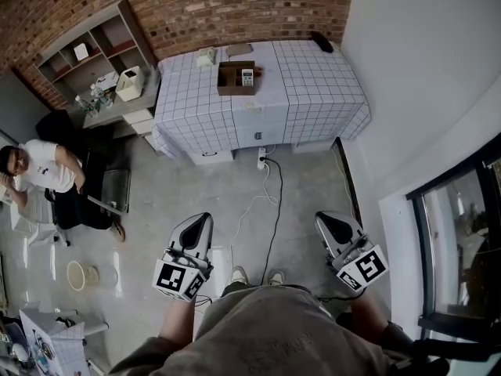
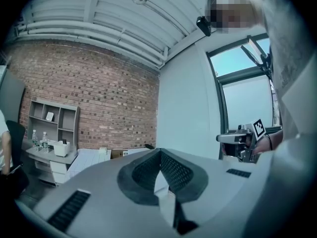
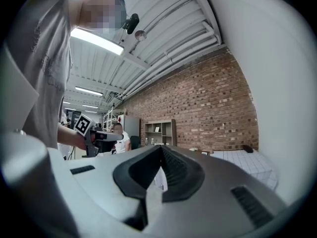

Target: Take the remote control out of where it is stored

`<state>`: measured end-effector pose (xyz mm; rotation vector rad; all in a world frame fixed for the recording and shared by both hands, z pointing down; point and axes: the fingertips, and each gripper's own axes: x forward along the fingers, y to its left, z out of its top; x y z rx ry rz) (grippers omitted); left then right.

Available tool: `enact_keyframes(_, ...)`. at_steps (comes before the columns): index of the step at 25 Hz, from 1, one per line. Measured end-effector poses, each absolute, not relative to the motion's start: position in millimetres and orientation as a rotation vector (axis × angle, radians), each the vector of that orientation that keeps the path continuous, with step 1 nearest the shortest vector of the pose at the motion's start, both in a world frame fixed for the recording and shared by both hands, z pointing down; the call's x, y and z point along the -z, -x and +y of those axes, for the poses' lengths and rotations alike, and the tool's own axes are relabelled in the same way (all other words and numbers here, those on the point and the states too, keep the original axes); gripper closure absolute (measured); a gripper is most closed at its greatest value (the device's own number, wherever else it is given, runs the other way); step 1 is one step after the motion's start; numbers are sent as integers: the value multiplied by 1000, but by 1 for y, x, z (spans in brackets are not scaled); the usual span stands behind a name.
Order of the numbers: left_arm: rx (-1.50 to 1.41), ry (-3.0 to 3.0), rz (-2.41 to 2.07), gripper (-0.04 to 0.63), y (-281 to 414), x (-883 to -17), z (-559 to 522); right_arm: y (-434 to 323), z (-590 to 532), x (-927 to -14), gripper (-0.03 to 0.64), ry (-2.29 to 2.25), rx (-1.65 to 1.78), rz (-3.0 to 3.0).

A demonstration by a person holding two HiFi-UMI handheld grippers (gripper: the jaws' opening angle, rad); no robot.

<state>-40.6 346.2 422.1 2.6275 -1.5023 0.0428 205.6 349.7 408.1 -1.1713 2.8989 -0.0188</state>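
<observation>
**Item 1. Left tongs** (image 1: 202, 219): held low, close to the holder's body and over the concrete floor (image 1: 235, 202). In the left gripper view the tongs (image 2: 159, 152) have their tips together, with nothing between them.

**Item 2. Right tongs** (image 1: 327, 219): held low on the other side of the body, level with the left pair. In the right gripper view the tongs (image 3: 161, 148) are closed tip to tip and empty.

**Item 3. Remote control** (image 1: 247, 77): white. It lies inside an open brown wooden box (image 1: 232, 86), toward the box's right side, well apart from both pairs of tongs.

**Item 4. Desk** (image 1: 313, 92): draped in a white cloth with a grid pattern and set against the brick wall (image 1: 235, 6). The wooden box sits near the middle of its top. A small black object (image 1: 321, 42) lies at the far right corner and a pale boxlike item (image 1: 207, 56) at the far left; neither can be made out more exactly.

**Item 5. Power strip** (image 1: 262, 159): on the floor at the foot of the desk. A dark cable (image 1: 274, 218) runs from it toward the holder's feet.

**Item 6. Shelf unit** (image 1: 94, 49): grey with open compartments, against the wall left of the desk.

**Item 7. Seated person** (image 1: 47, 171): in a white top, at the far left.
</observation>
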Motion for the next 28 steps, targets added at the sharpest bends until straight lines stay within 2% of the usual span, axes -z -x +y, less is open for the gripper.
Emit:
enact_keyframes(7,-63,-2646,-1544,591,14,-429,331,-241,329,-425,606,1170,21,2881)
enact_keyframes(15,-79,-2655,-1523,591,1,-404,326,-256,332,-402,606,1203,7,2861)
enact_keyframes(19,-97,-2682,-1526,591,-6,-423,320,-264,327,-423,606,1200,13,2852)
enact_keyframes(24,-139,-2626,-1552,591,16,-414,333,-253,333,-405,606,1183,20,2870)
enact_keyframes(28,-153,-2567,-1615,591,34,-440,330,-248,319,-428,606,1146,25,2883)
